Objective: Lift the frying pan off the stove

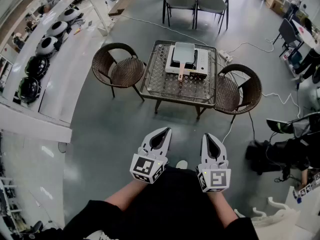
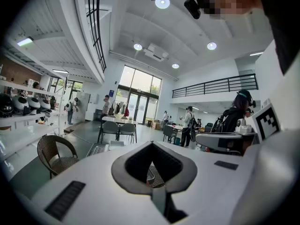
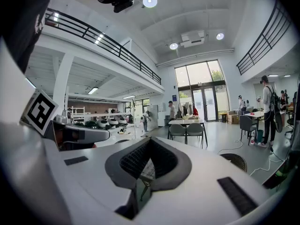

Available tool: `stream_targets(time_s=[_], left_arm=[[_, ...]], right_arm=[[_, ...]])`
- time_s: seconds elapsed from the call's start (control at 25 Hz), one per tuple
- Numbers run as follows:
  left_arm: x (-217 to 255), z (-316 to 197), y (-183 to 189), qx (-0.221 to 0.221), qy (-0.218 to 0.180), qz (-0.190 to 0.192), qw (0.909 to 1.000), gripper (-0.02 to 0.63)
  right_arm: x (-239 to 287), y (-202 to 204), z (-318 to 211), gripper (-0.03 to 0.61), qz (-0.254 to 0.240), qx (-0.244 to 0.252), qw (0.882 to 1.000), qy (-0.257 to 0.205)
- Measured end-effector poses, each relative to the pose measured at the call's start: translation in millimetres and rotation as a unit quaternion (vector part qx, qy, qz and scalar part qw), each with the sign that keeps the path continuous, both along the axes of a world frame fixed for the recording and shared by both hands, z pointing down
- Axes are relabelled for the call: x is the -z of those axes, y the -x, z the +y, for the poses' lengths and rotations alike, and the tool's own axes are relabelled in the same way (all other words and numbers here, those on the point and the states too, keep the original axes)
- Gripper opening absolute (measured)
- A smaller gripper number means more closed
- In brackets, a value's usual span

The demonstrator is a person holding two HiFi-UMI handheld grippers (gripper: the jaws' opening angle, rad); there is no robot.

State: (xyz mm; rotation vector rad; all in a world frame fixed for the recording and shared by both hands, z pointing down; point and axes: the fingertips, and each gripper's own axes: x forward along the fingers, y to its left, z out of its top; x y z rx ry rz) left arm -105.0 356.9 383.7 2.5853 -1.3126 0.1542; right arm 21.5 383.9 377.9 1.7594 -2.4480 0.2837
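In the head view a square grey frying pan (image 1: 184, 52) with a brown handle (image 1: 180, 74) sits on a white stove (image 1: 201, 64). The stove stands on a low glass-topped wicker table (image 1: 172, 86), well ahead of me. Both grippers are held close to my body, far short of the table. My left gripper (image 1: 164, 130) is shut with nothing in it, and its jaws meet at the tip in the left gripper view (image 2: 152, 146). My right gripper (image 1: 208, 136) is also shut and empty, as the right gripper view (image 3: 149, 142) shows.
Brown wicker chairs stand at the table's left (image 1: 117, 70) and right (image 1: 239, 89). White cables (image 1: 272, 96) and a power strip (image 1: 225, 57) lie on the floor to the right. Grey chairs (image 1: 196, 4) at a dark table stand behind. A long counter (image 1: 47, 44) runs along the left.
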Motion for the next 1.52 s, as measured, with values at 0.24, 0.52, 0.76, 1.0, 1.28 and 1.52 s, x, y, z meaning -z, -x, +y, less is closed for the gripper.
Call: stream_targets(time_s=[0.24,0.52,0.76,1.0,1.28,1.52], left_arm=[[-7,9,-27,0.010,0.001,0.003,0.9999,0.007],[-6,15,-42,0.004,-0.001,-0.005,1.0000,0.008],[-31,-7,-45,-0.005,0.021,-0.014,0.9997,0.008],[-43,-65,-45,-0.013,0.034,-0.010,0.9993,0.007],[-44,-157,-41,-0.009,0.035,-0.003,0.9994,0.007],[-37,-222,-25,-0.010,0.037,0.006,0.9993,0.008]], right_arm=[[-9,-22,10,0.029,0.008,0.016,1.000,-0.017],[-23,-21,12,0.032,-0.020,0.035,0.999,-0.005],[-41,-25,-7,0.032,-0.041,0.036,0.998,0.024],[-49,-23,-49,0.032,-0.026,0.043,0.998,0.041],[-54,-20,-132,0.032,0.006,0.052,0.996,0.069],[-35,-11,-207,0.032,0.016,0.037,0.997,0.059]])
